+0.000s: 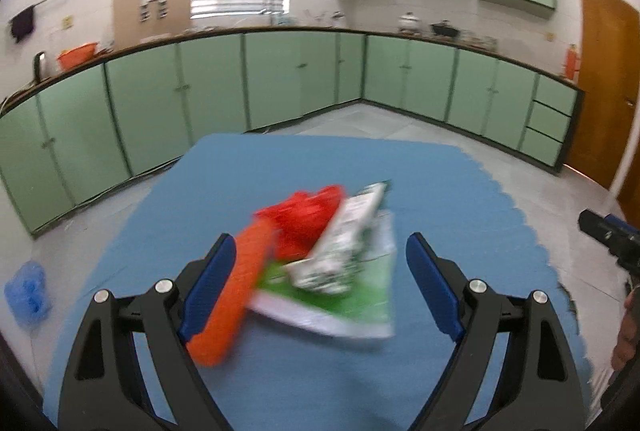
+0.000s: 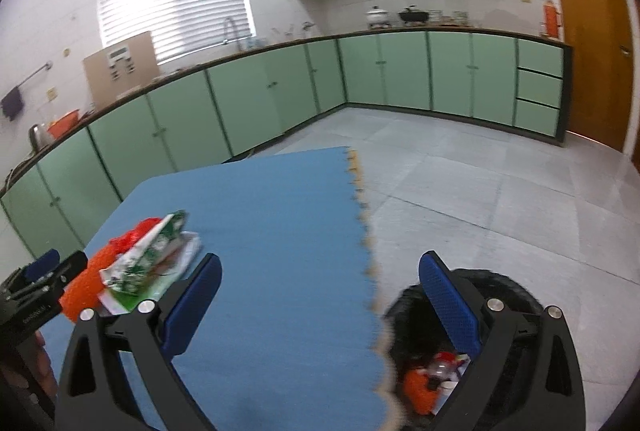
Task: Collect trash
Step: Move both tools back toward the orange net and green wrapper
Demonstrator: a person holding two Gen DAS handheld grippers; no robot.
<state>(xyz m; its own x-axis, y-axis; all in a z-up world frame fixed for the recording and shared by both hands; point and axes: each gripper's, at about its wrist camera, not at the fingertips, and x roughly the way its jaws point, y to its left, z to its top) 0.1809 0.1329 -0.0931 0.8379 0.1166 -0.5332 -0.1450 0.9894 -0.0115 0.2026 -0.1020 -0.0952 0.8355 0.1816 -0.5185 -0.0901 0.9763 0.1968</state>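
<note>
A heap of trash lies on the blue foam mat [image 1: 440, 191]: an orange mesh piece [image 1: 236, 287], a red crumpled bag [image 1: 308, 219], a white-and-green printed wrapper [image 1: 344, 251] and a green-and-white packet [image 1: 340, 299]. My left gripper [image 1: 320, 263] is open, its jaws on either side of the heap. The heap also shows at the left of the right wrist view [image 2: 140, 267]. My right gripper [image 2: 320, 283] is open and empty, above the mat's right edge. A black trash bin [image 2: 500, 287] stands on the floor below it, with orange and red trash inside [image 2: 432, 379].
The mat [image 2: 280, 231] covers a table with a jagged right edge. Green cabinets [image 1: 280, 75] line the walls beyond a grey tiled floor [image 2: 500, 191]. A blue bag [image 1: 28, 295] lies on the floor at the left. A wooden door [image 2: 592, 31] is at the right.
</note>
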